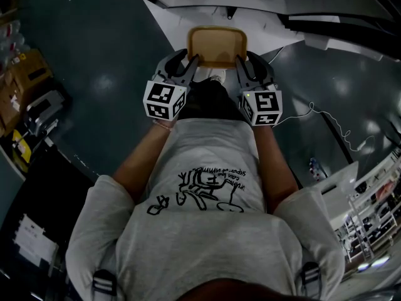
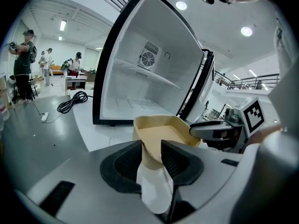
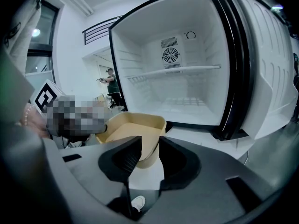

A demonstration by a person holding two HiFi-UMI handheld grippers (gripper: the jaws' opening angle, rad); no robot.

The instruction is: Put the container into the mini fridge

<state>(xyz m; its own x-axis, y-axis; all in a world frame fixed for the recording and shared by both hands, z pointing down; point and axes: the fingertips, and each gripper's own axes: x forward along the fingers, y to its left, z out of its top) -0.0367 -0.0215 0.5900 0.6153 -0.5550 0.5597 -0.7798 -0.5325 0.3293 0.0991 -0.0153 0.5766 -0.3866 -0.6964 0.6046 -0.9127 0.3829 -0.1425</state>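
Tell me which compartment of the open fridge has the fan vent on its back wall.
The upper compartment, above the shelf: its back wall carries the round fan vent. The lower compartment shows none.

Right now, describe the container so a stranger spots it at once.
Find the open mini fridge, white inside, black-framed. In front of it the left gripper and right gripper each clamp one wall of the container. Unlike the grey grippers, it is tan: an empty open tub with rounded corners.
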